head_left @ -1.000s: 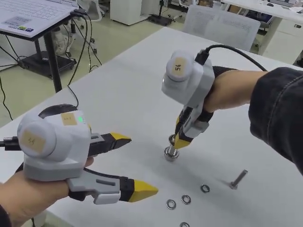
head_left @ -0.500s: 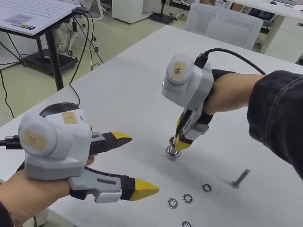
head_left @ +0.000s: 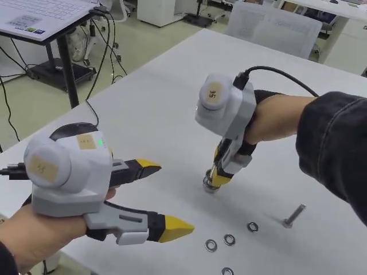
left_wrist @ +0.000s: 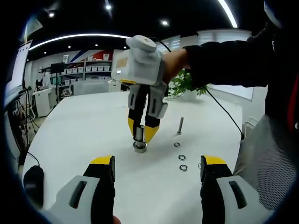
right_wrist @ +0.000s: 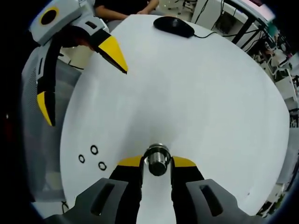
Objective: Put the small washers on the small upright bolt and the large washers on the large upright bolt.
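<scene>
A large steel bolt (head_left: 207, 185) stands upright on the white table (head_left: 160, 103). My right gripper (head_left: 217, 179) points straight down over it, its yellow-tipped jaws closed against the two sides of the bolt (right_wrist: 157, 158). The left gripper view shows that right gripper (left_wrist: 140, 135) pinching the bolt (left_wrist: 139, 145) near its top. A small bolt (head_left: 292, 216) lies on its side to the right. Several washers (head_left: 229, 239) lie loose near the front edge. My left gripper (head_left: 163, 197) hovers at the lower left, open, nothing between its jaws.
A black mouse (head_left: 71, 130) rests on the table behind the left gripper. A laptop (head_left: 34, 14) sits on a stand at the far left, with cables hanging below. A grey chair (head_left: 275, 28) stands past the table's far end.
The right gripper has sunk a little along the upright bolt. The left gripper has held its place and stayed open.
</scene>
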The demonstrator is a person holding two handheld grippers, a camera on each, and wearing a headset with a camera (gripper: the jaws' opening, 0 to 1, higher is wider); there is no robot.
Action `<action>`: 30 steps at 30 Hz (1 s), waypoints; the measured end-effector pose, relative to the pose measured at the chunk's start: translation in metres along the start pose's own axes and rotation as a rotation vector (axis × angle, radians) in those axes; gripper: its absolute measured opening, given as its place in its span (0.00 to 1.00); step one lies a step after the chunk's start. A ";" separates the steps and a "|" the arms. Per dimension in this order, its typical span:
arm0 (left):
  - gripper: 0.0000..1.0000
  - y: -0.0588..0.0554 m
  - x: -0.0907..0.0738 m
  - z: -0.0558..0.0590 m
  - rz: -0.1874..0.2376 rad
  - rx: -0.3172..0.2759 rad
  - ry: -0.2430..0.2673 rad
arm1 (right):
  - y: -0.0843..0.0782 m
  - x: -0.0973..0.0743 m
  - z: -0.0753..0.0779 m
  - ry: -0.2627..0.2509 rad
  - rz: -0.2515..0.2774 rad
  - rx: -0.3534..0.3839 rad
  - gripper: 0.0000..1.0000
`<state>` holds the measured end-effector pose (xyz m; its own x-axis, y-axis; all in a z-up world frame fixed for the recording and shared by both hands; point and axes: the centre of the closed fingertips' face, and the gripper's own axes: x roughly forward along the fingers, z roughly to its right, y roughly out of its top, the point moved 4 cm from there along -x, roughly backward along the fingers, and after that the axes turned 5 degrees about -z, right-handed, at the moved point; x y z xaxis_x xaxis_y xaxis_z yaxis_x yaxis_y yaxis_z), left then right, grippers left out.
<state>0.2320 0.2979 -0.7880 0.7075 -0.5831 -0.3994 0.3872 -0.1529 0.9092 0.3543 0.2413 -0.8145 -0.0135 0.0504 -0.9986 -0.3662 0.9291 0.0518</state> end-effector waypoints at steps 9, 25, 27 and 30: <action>0.74 0.000 0.000 -0.001 0.000 -0.004 0.002 | -0.001 0.005 0.001 0.000 -0.005 0.000 0.23; 0.74 -0.002 0.001 -0.001 -0.004 -0.006 -0.001 | 0.000 0.009 0.001 -0.007 -0.007 -0.002 0.23; 0.74 -0.002 0.001 -0.001 -0.004 -0.007 -0.002 | 0.000 0.009 0.001 -0.006 -0.008 -0.001 0.23; 0.74 -0.003 0.001 0.000 -0.005 -0.006 -0.004 | 0.000 0.009 0.001 -0.007 -0.008 0.001 0.23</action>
<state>0.2315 0.2981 -0.7910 0.7036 -0.5852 -0.4032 0.3941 -0.1509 0.9066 0.3554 0.2421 -0.8238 -0.0046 0.0457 -0.9989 -0.3654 0.9298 0.0442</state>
